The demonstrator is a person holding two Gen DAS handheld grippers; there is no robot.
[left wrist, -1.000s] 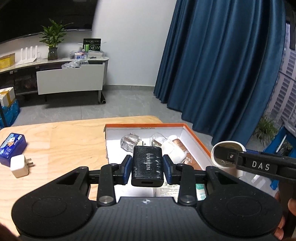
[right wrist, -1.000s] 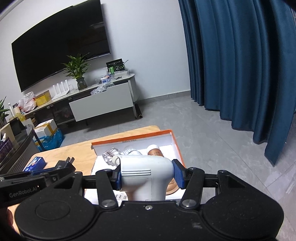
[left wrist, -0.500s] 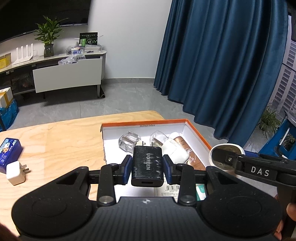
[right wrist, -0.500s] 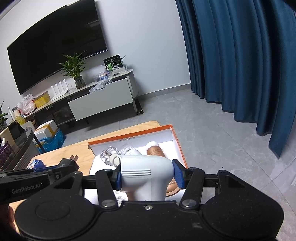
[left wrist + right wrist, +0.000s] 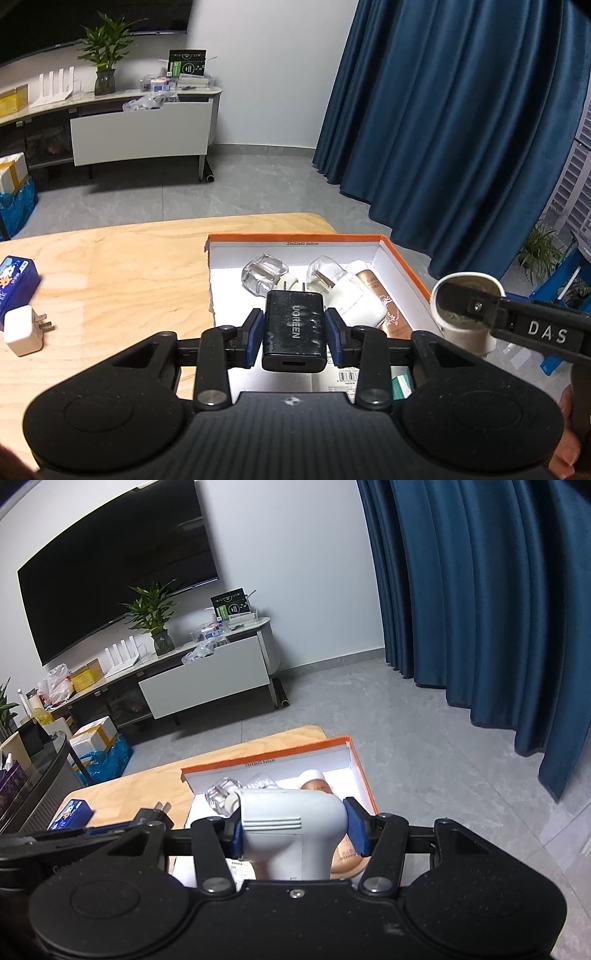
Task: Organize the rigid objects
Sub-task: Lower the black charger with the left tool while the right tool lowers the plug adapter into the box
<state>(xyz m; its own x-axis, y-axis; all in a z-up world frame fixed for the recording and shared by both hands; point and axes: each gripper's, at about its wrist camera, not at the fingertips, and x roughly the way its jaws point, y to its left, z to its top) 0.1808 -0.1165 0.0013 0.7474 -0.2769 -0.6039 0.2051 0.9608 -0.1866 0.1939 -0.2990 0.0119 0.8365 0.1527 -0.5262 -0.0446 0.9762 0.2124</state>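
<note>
My left gripper is shut on a black UGREEN charger, held above the near part of an orange-rimmed white box. Inside the box lie two clear bottles, a white plug-in device and a tan bottle. My right gripper is shut on a pale grey device with a rounded head, over the same box. That device also shows at the right in the left wrist view, with the right gripper's black finger across it.
On the wooden table left of the box lie a white plug adapter and a blue packet. The table's far edge drops to grey floor. Blue curtains hang at the right; a TV cabinet stands against the far wall.
Both grippers keep their holds. The views have shifted only slightly; the box and the items on the table lie where they were.
</note>
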